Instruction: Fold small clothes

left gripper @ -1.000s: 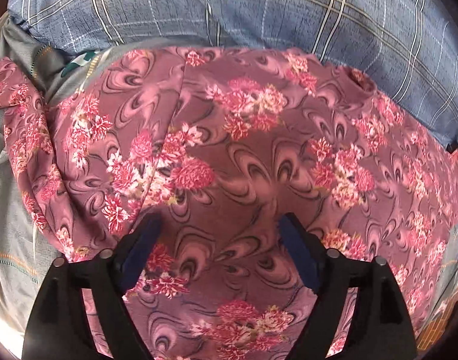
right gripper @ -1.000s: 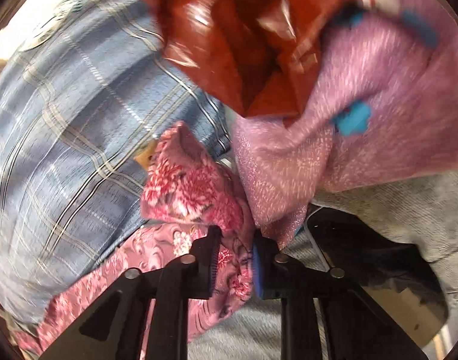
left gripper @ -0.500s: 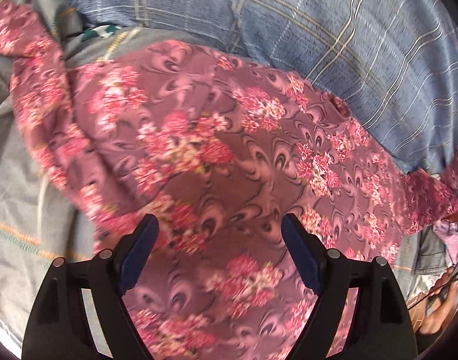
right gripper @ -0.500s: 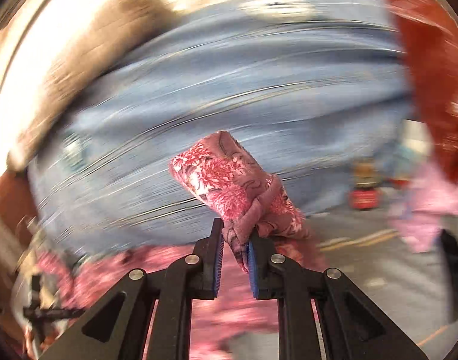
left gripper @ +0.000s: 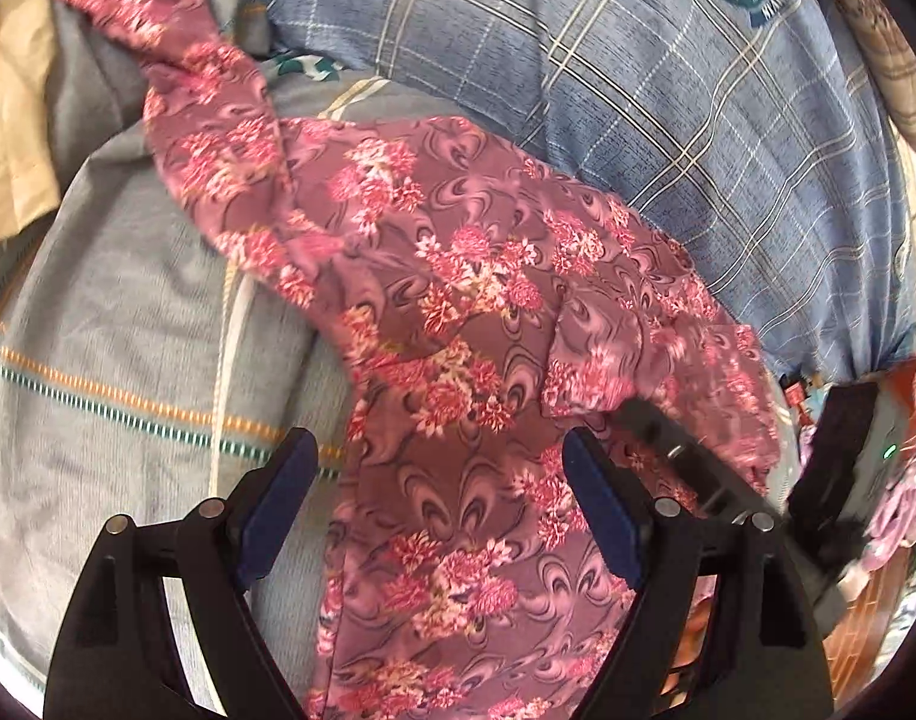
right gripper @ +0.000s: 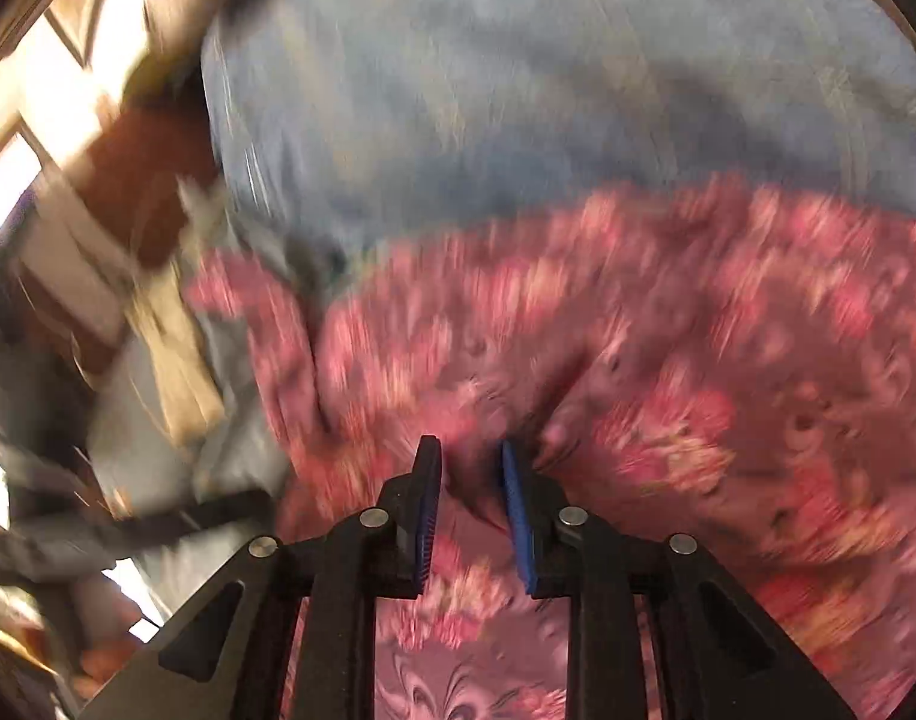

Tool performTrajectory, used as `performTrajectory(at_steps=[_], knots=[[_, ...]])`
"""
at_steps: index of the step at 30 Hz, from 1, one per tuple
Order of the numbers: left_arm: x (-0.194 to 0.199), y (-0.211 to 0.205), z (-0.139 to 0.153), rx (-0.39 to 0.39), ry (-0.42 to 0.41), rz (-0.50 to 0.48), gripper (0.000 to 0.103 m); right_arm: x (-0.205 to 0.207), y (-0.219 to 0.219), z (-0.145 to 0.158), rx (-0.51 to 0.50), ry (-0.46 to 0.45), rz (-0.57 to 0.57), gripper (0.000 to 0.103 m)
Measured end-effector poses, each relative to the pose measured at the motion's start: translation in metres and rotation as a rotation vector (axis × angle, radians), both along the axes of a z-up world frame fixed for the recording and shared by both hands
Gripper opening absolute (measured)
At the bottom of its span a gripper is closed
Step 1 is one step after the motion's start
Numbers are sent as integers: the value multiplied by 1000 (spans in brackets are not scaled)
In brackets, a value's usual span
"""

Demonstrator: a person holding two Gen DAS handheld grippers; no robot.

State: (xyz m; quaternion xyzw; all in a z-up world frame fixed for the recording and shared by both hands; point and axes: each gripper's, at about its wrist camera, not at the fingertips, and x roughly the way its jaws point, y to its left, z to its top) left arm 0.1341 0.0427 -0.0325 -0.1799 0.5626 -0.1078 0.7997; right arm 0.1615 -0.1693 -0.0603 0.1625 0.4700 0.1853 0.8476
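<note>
A mauve garment with pink flowers [left gripper: 458, 324] lies spread over a grey striped sheet [left gripper: 116, 324], one narrow end reaching to the upper left. My left gripper [left gripper: 440, 492] is open and empty, hovering over the garment's near part. My right gripper [right gripper: 470, 480] is narrowly parted with a fold of the same floral garment [right gripper: 638, 360] between its blue pads; this view is heavily blurred. The right gripper's body also shows in the left wrist view [left gripper: 698, 468], under a lifted flap of the cloth.
A blue plaid cloth with a round emblem [left gripper: 698, 90] lies behind the garment. A beige cloth [left gripper: 8, 120] sits at the far left. Red and pink fabrics [left gripper: 902, 480] lie at the right edge.
My right gripper swung left with the garment's end, carrying it over the spread cloth. The left gripper drew back and left, still open. More grey sheet shows at the left.
</note>
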Motion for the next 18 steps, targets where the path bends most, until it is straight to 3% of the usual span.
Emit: performTrajectory(at_steps=[2, 7, 10, 13, 18], knots=[[-1, -1, -1, -12, -3, 2, 84, -14, -4, 0, 18, 0, 1, 30], [-4, -27, -1, -91, 13, -43, 84, -65, -86, 34, 155, -75, -116, 51], [-3, -59, -9, -144, 42, -83, 84, -85, -143, 42, 183, -87, -266, 53], [2, -82, -22, -189, 87, -84, 84, -102, -203, 25, 243, -50, -424, 53], [19, -113, -37, -202, 128, -42, 84, -104, -245, 0, 351, -7, -510, 53]])
